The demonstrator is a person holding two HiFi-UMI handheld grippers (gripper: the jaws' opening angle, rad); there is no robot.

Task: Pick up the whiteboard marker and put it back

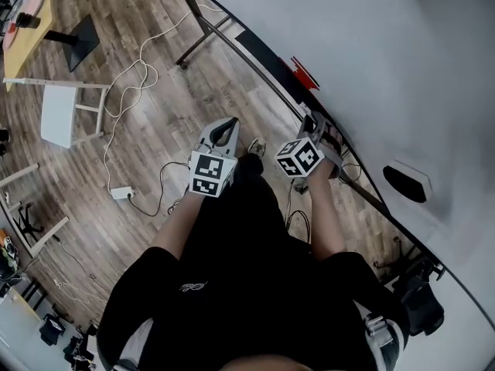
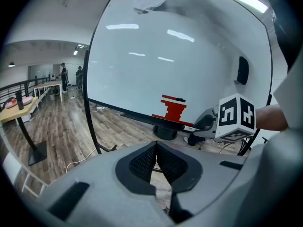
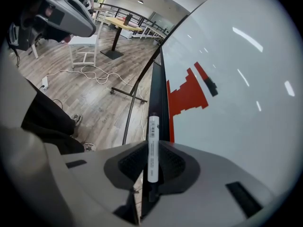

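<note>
Looking down in the head view, the person is holding the left gripper [image 1: 225, 128] and right gripper [image 1: 314, 120] beside the large white whiteboard [image 1: 371, 60]. In the left gripper view, its jaws are sitting pressed together, empty. In the right gripper view, the jaws are pinching the slim white whiteboard marker [image 3: 153, 148], which is pointing along the board's black ledge [image 3: 156, 91].

A person in a black top [image 1: 232, 284] holds the left gripper [image 1: 225, 128] over the wood-plank floor [image 1: 147, 141]. The right gripper [image 1: 315, 122] is at the dark tray rail [image 1: 263, 56] of the big white whiteboard [image 1: 371, 60], near a red patch [image 1: 305, 73].
</note>
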